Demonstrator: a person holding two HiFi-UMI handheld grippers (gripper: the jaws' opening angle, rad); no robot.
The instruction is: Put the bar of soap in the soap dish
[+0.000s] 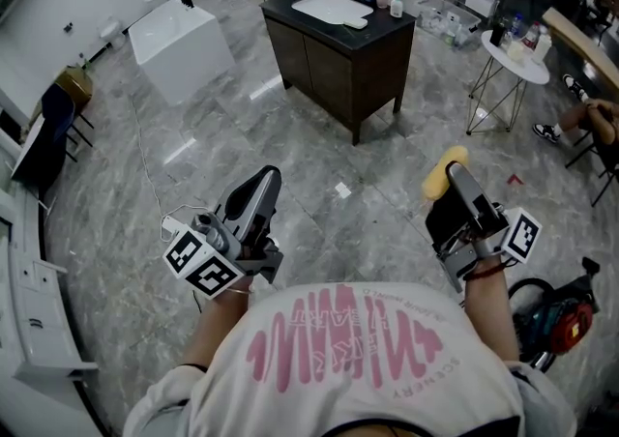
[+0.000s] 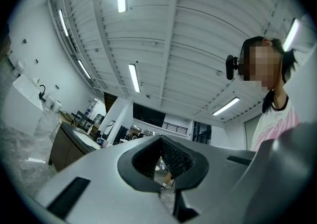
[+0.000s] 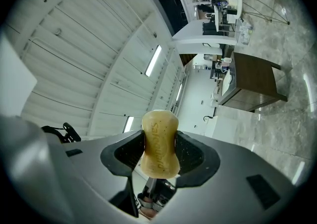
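grey marble floor (image 1: 319, 184) fills the head view. a dark vanity cabinet (image 1: 338, 68) with a white basin (image 1: 332, 7) stands at twelve o'clock, a white block-shaped tub (image 1: 184, 46) at ten o'clock, and a round white side table (image 1: 513, 50) with small bottles on it at two o'clock. both grippers are held low in front of the person's white, pink-printed shirt (image 1: 348, 348), well apart from the cabinet.

the right gripper (image 1: 453, 174), at four o'clock, pinches the bar of soap (image 3: 159, 143) between its black pads. the yellowish bar stands on end, waisted in the middle, and its upper half sticks out beyond the jaw tips. from the head view the soap shows as a yellow lump at that gripper's tip.

the left gripper (image 1: 269, 177), at eight o'clock, has its ribbed pads (image 2: 174, 157) pressed together at the tips with nothing between them. its own camera looks up at a white ceiling with strip lights (image 2: 134, 77).
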